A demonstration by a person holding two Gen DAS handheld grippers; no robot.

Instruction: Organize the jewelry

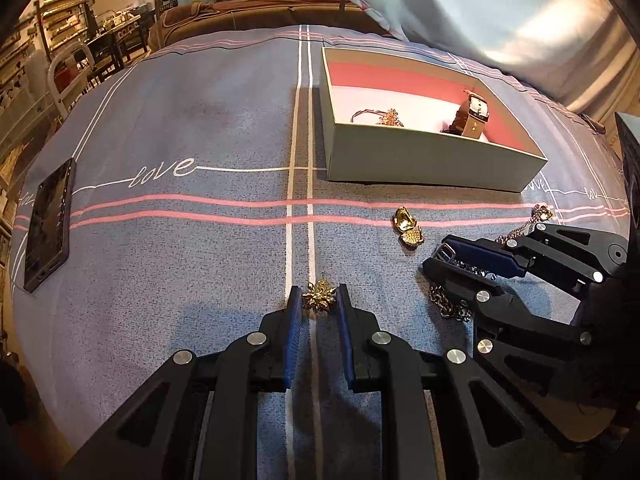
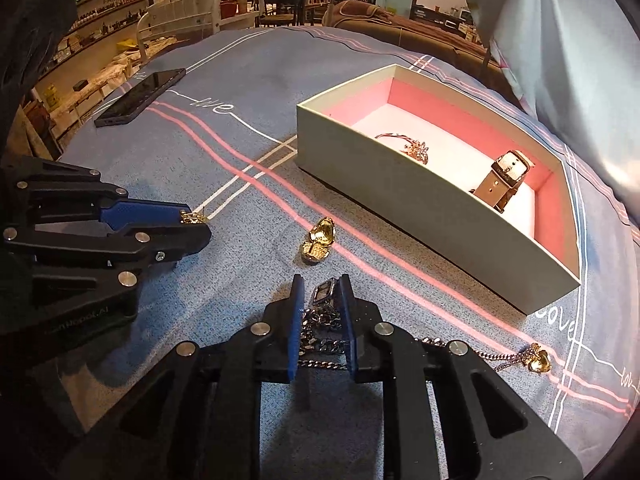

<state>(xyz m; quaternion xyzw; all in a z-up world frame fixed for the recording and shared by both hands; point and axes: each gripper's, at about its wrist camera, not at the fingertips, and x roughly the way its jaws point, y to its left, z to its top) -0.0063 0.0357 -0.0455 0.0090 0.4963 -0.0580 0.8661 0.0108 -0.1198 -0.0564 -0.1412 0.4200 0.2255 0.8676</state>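
Observation:
My left gripper (image 1: 319, 294) rests low on the blue cloth, shut on a small gold flower brooch (image 1: 319, 299); the right wrist view shows that brooch (image 2: 192, 217) at its tip. My right gripper (image 2: 321, 286) stands slightly open around a silver chain (image 2: 320, 340) and its rectangular pendant (image 2: 322, 295), with thin gaps beside the pendant. The chain trails on the cloth under the fingers. An open gold locket (image 1: 408, 227) lies between the grippers and the grey box (image 1: 420, 160). Inside the box are a brown-strap watch (image 1: 474, 114) and a bracelet (image 1: 384, 117).
A rose-gold chain with a heart charm (image 2: 536, 360) lies to the right of my right gripper. A black phone (image 1: 48, 224) lies at the cloth's far left edge. A pale curtain (image 1: 500, 8) hangs behind the box. Shelves and chairs stand beyond the bed.

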